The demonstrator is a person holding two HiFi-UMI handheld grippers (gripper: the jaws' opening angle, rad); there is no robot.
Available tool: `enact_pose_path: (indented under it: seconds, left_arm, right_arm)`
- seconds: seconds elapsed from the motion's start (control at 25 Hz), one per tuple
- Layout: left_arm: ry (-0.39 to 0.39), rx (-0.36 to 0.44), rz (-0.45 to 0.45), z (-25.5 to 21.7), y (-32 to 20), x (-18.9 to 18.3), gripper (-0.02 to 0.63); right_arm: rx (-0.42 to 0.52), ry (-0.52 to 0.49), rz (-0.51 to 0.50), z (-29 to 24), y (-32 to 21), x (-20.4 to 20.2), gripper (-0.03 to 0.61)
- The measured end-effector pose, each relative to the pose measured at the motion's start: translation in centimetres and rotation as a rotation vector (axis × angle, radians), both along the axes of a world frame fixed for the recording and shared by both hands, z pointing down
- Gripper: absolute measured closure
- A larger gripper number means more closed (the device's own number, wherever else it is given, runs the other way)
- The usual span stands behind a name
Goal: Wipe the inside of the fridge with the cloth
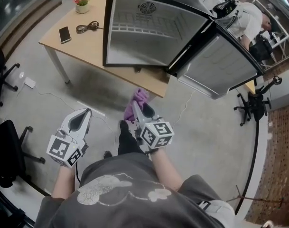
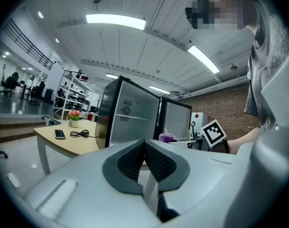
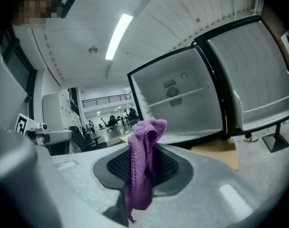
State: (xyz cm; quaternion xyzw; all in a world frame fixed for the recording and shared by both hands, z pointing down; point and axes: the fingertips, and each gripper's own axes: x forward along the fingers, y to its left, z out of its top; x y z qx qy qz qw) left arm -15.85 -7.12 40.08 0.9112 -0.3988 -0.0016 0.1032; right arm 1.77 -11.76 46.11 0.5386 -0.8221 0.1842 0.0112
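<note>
Up close only, right tongs (image 3: pixel 142 167) clamping cloth (image 3: pixel 145 132)

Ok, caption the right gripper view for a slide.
Right hand-held gripper shut on a purple cloth, pointed at the open mini fridge.

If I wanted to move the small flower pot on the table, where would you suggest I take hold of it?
Take the flower pot by its pale body, below the pink blooms, coming in level from the side facing you. It stands upright near the table's far corner, so a side grip probably keeps it level and spares the flowers.
</note>
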Motion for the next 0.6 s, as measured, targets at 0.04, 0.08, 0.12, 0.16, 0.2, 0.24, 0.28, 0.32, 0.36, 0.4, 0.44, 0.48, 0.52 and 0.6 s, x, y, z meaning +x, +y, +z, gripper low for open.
enact_pose_path:
  seconds: [0.04, 0.08, 0.12, 0.16, 0.2, 0.24, 0.28, 0.32, 0.36, 0.4, 0.44, 0.48, 0.52, 0.6]
  left_arm:
    - [0.000, 0.008, -0.006, -0.3, -1.1, 0.1, 0.595]
    - [-0.003, 0.020, -0.010, -0.8, -2.2, 0.3, 0.595]
    - [-0.004, 0.032, -0.012, -1.2, -3.3, 0.7, 0.595]
    - [-0.004, 0.043, -0.014, -1.6, -4.3, 1.1, 0.595]
    - [-0.004, 0.049, -0.017, -1.9, -5.3, 1.5, 0.595]
    - [-0.005, 0.052, -0.020, -2.1, -6.3, 1.9, 0.595]
    - [-0.007, 0.053, -0.023, -2.2, -7.3, 2.4, 0.595]
    - [-0.007, 0.053, -0.025, -2.2, -8.3, 2.9, 0.595]
    - [-0.007, 0.053, -0.026, -2.3, -9.2, 3.4, 0.595]
    - [-0.008, 0.052, -0.028, -2.3, -10.1, 3.8, 0.595]
    - [-0.010, 0.052, -0.032, -2.4, -11.0, 4.1, 0.595]
    - [-0.011, 0.052, -0.037, -2.6, -11.9, 4.4, 0.595]
    - [-0.013, 0.053, -0.043, -2.8, -12.8, 4.7, 0.595]
    - [-0.022, 0.060, -0.055, -3.2, -14.4, 5.2, 0.595]
  right_arm:
    - [0.008, -0.001, -0.007, -0.2, -1.2, 0.0, 0.492]
    - [0.016, -0.004, -0.014, -0.5, -2.4, 0.1, 0.492]
    - [0.025, -0.011, -0.023, -0.9, -3.6, 0.2, 0.492]
    - [0.033, -0.020, -0.033, -1.3, -4.8, 0.3, 0.492]
    - [0.042, -0.029, -0.046, -1.7, -5.8, 0.3, 0.492]
    - [0.052, -0.035, -0.059, -2.2, -6.8, 0.3, 0.492]
    - [0.062, -0.038, -0.074, -2.7, -7.8, 0.3, 0.492]
    - [0.075, -0.042, -0.089, -3.3, -8.7, 0.4, 0.492]
    - [0.087, -0.046, -0.103, -3.8, -9.7, 0.4, 0.492]
    - [0.099, -0.052, -0.117, -4.4, -10.6, 0.4, 0.492]
    - [0.110, -0.056, -0.130, -4.9, -11.5, 0.5, 0.492]
    - [0.121, -0.057, -0.144, -5.4, -12.5, 0.5, 0.492]
    - [0.130, -0.055, -0.159, -5.8, -13.5, 0.5, 0.492]
    - [0.140, -0.046, -0.184, -6.1, -15.2, 0.6, 0.492]
